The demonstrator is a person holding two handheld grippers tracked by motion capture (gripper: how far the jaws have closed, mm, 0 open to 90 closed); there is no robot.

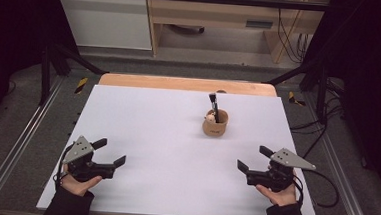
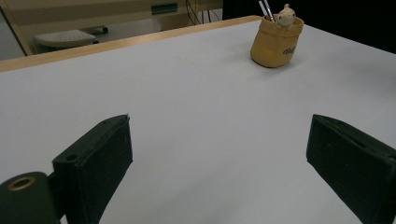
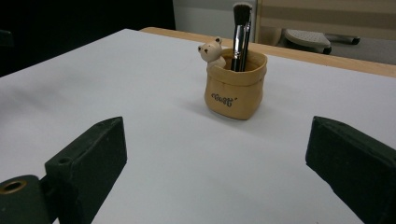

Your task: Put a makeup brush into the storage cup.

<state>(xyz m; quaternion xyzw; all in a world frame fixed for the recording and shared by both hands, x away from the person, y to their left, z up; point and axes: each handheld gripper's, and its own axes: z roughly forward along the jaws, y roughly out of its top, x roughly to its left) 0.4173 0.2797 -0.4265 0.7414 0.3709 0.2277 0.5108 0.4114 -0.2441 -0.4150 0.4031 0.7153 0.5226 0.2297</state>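
Both jaws gape wide and empty: the right hand-held gripper [image 1: 249, 158] and left hand-held gripper [image 1: 109, 151] hover low over the white table [image 1: 152, 130], well apart from the tan pot [image 1: 215, 125]; the brush [image 3: 241, 35] already stands inside, so little seems left to do

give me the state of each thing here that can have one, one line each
left gripper: open, nothing between its jaws, low over the table
right gripper: open, nothing between its jaws, aimed toward the holder
holder: upright on the table, untouched, small bear figure at its rim
brush: standing in the holder, bristles up
table: white top, bare around the holder
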